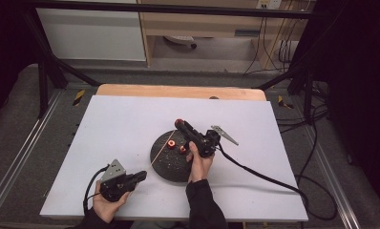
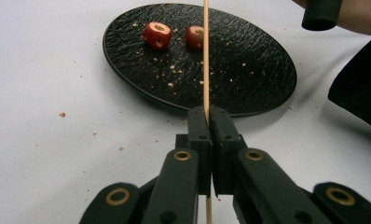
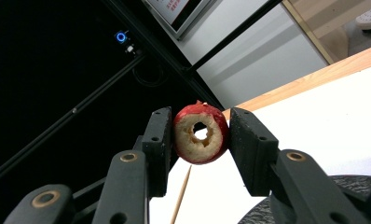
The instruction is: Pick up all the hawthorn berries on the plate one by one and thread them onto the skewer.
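Right gripper is raised over the far rim of the black plate, mid-bench — its jaws clamp a cored red fruit ring, hole facing the right gripper view. High view gives just a red dot at the jaw tips. Left gripper, near the bench's front edge, has jaws pinched on a thin wooden skewer pointing toward the plate. Left gripper view adds two more red pieces and crumbs on the plate.

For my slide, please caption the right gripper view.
Right hand-held gripper clamps a red cored fruit ring above a thin wooden skewer.
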Motion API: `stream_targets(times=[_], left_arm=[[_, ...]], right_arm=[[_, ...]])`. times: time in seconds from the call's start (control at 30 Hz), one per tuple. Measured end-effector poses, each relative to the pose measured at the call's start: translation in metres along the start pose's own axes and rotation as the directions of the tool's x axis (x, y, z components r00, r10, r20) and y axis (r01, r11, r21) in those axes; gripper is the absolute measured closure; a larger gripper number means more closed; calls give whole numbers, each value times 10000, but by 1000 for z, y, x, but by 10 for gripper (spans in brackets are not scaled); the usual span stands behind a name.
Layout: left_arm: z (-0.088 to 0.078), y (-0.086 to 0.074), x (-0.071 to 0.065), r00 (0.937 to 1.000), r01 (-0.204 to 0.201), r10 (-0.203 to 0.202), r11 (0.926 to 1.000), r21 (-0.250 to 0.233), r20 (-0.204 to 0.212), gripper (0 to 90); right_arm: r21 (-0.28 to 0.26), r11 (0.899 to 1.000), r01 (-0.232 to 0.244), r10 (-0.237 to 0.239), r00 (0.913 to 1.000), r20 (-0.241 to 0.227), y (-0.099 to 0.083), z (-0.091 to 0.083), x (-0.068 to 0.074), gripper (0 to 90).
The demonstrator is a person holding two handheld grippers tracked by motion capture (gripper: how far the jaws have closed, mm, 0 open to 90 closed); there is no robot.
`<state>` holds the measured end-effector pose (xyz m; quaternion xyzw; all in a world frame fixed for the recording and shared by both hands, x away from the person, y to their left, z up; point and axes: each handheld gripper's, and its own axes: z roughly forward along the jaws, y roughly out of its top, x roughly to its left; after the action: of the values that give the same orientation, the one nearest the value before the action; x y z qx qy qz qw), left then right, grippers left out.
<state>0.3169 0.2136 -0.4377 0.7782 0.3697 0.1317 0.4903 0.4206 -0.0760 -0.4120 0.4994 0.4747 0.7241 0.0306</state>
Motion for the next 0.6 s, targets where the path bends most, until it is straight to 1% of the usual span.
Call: stream_targets(times=[0.3, 0.6], left_arm=[[2, 0, -2, 10000, 30, -30, 10000, -9, 6, 879], [5, 1, -5, 9997, 240, -240, 9996, -139, -7, 880]], right_arm=[[-51, 9999, -112, 112, 9999, -37, -4, 1, -1, 605], [-92, 9996, -274, 272, 9994, -194, -10, 0, -1, 606]])
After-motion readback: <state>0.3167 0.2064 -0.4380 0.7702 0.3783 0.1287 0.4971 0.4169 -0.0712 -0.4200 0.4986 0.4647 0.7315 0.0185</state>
